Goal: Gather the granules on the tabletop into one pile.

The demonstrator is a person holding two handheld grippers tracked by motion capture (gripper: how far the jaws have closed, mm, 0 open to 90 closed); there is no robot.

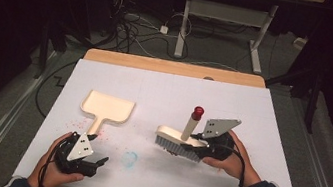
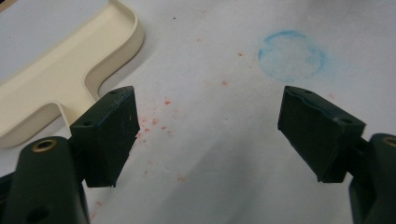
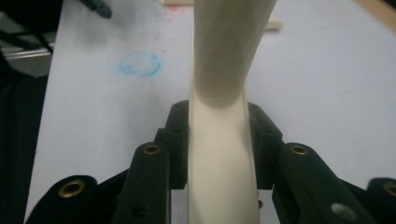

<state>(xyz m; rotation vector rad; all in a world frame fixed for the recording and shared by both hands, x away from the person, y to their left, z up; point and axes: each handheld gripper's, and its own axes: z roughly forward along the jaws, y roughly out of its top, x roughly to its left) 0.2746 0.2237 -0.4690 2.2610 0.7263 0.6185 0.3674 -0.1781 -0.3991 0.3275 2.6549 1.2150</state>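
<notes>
R hand-held gripper (image 1: 199, 147) is clamped on the brush (image 1: 178, 140) at 4 o'clock of surface centre. L hand-held gripper (image 1: 94, 155) is open, empty, by the dustpan (image 1: 107, 108) handle. Sweep low w/ bristles flat toward the pink crumbs (image 2: 154, 122), prob. near 8 o'clock; steady the pan first.

Brush (image 1: 181, 141) in right tool (image 1: 196, 146)

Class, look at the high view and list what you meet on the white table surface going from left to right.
Left gripper → cream dustpan → blue chalk ring → cream brush with a red-tipped handle → right gripper, which holds the brush.
</notes>
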